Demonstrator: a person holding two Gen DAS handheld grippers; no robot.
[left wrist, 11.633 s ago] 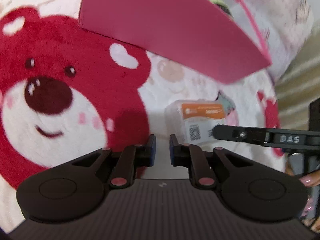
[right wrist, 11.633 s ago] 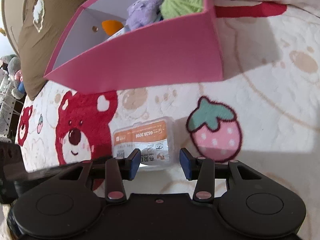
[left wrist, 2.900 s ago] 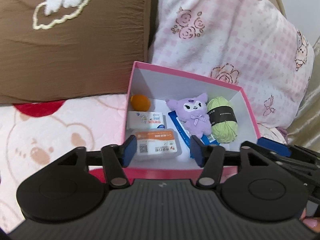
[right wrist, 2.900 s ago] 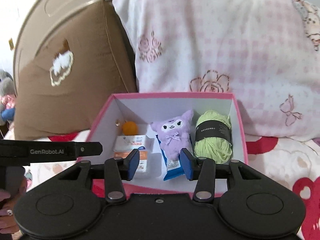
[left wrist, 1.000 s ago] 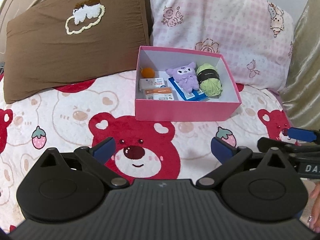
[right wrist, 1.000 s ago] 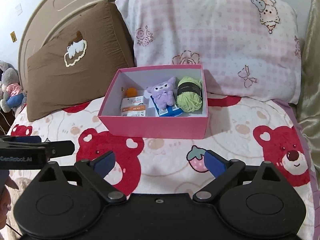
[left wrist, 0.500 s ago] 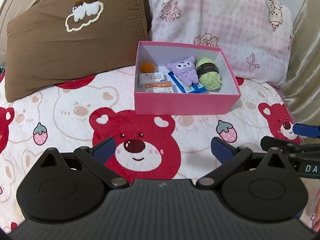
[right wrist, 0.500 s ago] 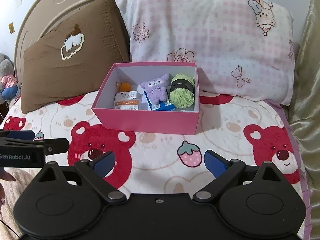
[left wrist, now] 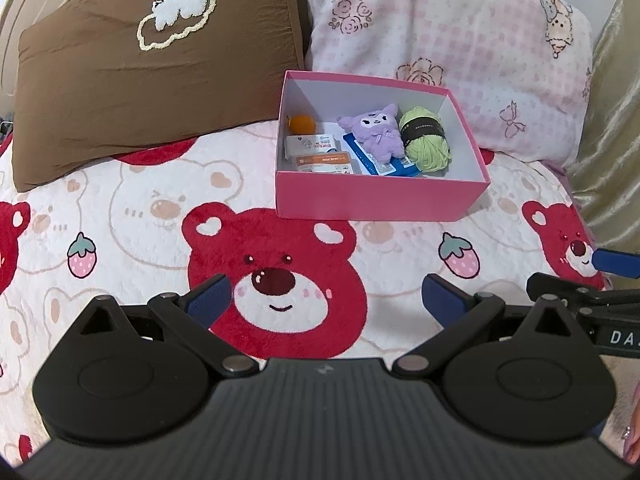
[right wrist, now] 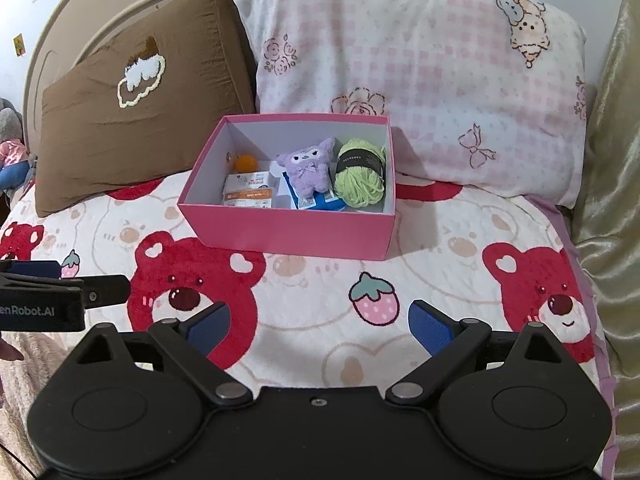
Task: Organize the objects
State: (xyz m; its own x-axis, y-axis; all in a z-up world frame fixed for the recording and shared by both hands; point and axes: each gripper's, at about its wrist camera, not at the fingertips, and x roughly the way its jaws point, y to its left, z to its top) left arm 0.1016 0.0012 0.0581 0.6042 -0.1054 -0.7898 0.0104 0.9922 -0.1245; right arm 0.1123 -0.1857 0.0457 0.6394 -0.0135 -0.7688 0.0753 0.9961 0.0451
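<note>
Both claws gape wide with nothing in them — the left gripper [left wrist: 323, 294] and right gripper [right wrist: 319, 322] hover over the bear-print blanket [right wrist: 320, 300]. At twelve o'clock sits the pink box [right wrist: 288, 236], holding purple plush [right wrist: 306, 168], green yarn [right wrist: 360, 178], orange ball [right wrist: 245, 163] and packets [right wrist: 249, 196].

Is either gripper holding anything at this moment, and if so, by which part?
Nothing is held. The left gripper and right gripper are both open and empty above the blanket, away from the pink box.
</note>
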